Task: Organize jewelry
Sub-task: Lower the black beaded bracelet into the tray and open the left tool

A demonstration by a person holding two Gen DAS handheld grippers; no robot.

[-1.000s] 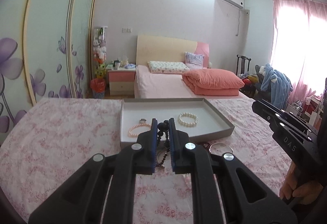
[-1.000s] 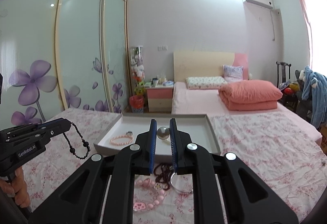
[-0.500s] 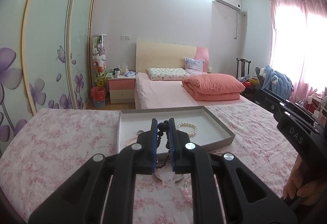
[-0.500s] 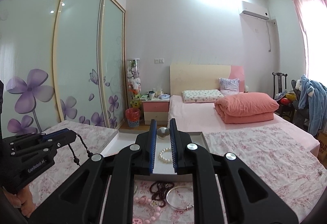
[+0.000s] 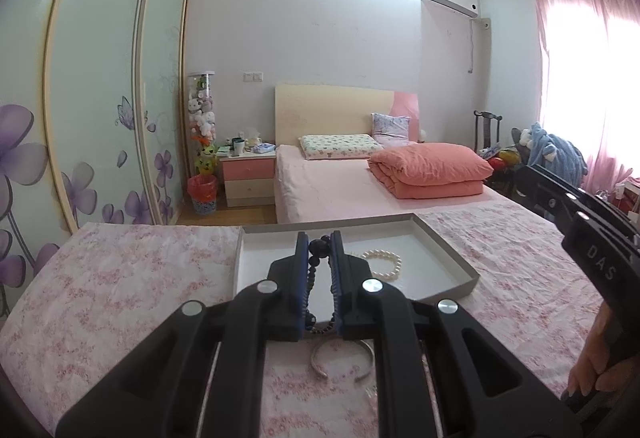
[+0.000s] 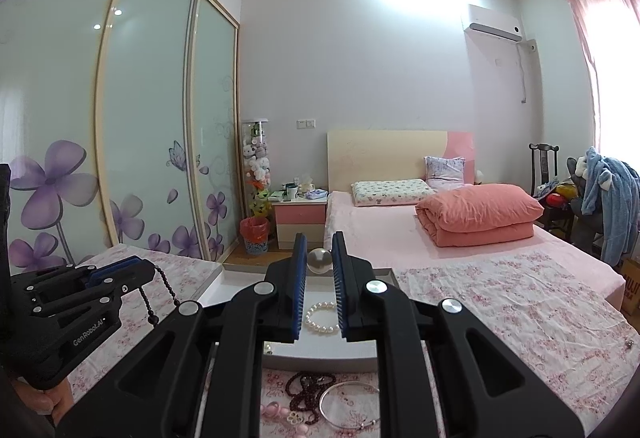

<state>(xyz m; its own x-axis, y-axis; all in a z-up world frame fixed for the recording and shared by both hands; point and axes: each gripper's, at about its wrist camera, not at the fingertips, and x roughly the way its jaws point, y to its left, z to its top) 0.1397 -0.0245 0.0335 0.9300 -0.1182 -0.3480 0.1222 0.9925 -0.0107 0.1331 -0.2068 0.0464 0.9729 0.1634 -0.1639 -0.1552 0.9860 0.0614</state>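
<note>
Bedroom (image 5: 360, 182); wardrobe (image 5: 100, 78) left.

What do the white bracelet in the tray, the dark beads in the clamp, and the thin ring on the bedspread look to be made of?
White bracelet: round cream beads with a soft sheen, apparently pearl or imitation pearl.
Dark beads, pinched in the left gripper: black, glossy; possibly stone, glass or lacquered wood.
Thin ring: a silvery bangle with a bright, thin gleam, probably polished metal.
Tray: matte grey-white, possibly cardboard.
</note>
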